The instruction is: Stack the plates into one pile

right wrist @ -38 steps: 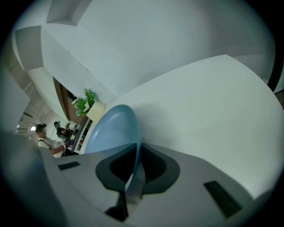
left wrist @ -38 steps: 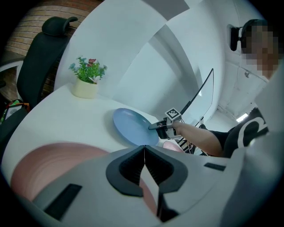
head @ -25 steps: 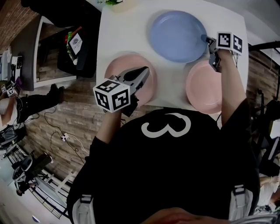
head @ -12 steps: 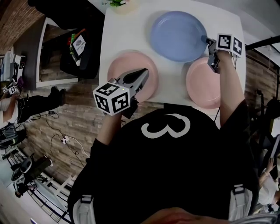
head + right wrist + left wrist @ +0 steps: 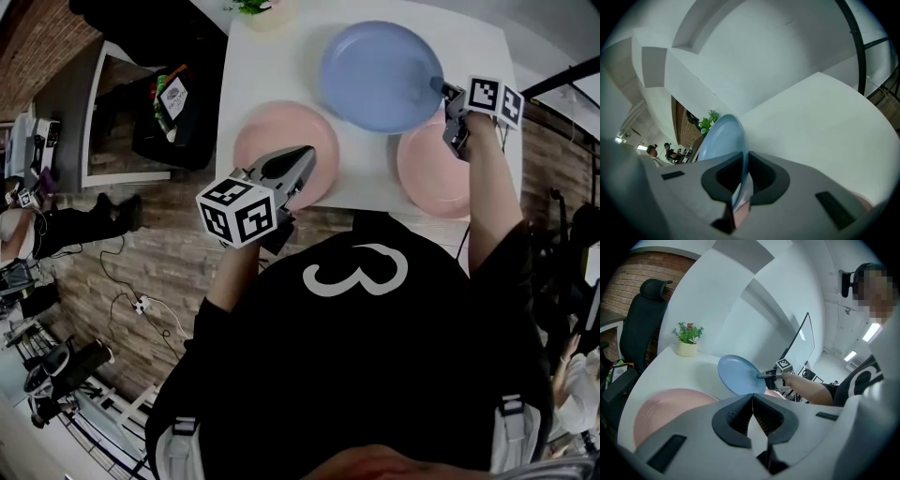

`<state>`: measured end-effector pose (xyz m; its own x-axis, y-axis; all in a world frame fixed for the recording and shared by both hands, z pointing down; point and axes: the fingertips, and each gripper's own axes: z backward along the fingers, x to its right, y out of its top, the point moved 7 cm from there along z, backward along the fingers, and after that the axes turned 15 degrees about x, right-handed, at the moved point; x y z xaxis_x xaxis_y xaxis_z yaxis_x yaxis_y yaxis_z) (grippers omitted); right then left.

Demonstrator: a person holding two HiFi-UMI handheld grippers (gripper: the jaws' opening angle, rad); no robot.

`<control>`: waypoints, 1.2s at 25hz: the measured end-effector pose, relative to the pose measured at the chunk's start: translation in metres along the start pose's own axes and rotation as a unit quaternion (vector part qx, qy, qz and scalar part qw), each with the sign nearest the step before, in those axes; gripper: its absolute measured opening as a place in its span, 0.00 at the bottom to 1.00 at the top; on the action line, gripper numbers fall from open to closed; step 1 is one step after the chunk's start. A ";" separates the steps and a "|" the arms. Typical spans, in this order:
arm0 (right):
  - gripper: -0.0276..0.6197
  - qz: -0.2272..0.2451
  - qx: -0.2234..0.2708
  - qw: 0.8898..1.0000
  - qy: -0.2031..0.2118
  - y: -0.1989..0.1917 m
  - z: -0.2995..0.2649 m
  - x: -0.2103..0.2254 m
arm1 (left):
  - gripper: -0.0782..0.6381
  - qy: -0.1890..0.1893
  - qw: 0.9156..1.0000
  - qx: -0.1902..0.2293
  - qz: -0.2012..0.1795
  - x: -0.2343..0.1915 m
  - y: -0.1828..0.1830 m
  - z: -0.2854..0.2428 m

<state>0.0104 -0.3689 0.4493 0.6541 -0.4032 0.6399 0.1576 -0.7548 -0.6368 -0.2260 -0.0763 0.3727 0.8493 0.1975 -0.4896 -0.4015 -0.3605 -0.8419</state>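
Three plates share a white table (image 5: pixel 281 66): one blue, two pink. The right gripper (image 5: pixel 442 86) is clamped on the near rim of the blue plate (image 5: pixel 380 75), one jaw above the rim and one below. In the right gripper view the plate runs straight out from the jaws, seen almost edge-on. It is round, so it has no long axis. From the left gripper view it sits tilted, with its hollow face turned up and towards the left gripper; whether its far rim touches the table cannot be made out.

The right pink plate (image 5: pixel 431 178) lies flat just below and behind the right gripper, under the person's forearm. Its edge is close to the blue plate, though contact between them cannot be judged.

The left gripper (image 5: pixel 307 155) hovers with its jaws closed together and nothing between them. The left pink plate (image 5: pixel 267 141) lies flat directly beneath its tips. The blue plate is ahead of these tips and off to their right.

All three plates show bare faces. Beyond the left gripper, at the table's far edge, a small pale pot (image 5: pixel 687 348) holds a green plant with red blooms.
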 end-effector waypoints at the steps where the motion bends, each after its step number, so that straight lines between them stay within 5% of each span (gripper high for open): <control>1: 0.09 -0.003 0.003 1.000 0.002 -0.003 0.007 0.000 | 0.13 -0.002 1.000 0.001 -0.002 0.004 -0.002 0.002; 16: 0.10 -0.023 0.030 0.999 0.024 -0.036 0.083 -0.019 | 0.13 -0.007 0.999 0.032 -0.018 0.046 -0.016 0.040; 30: 0.10 -0.057 0.067 0.996 -0.012 -0.057 0.164 0.002 | 0.13 -0.041 0.999 0.022 -0.018 0.079 -0.026 0.047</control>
<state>0.1236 -0.2419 0.4167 0.6433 -0.3055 0.7020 0.3276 -0.7189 -0.6131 -0.1647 -0.0088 0.3456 0.8331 0.2838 -0.4748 -0.3876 -0.3128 -0.8671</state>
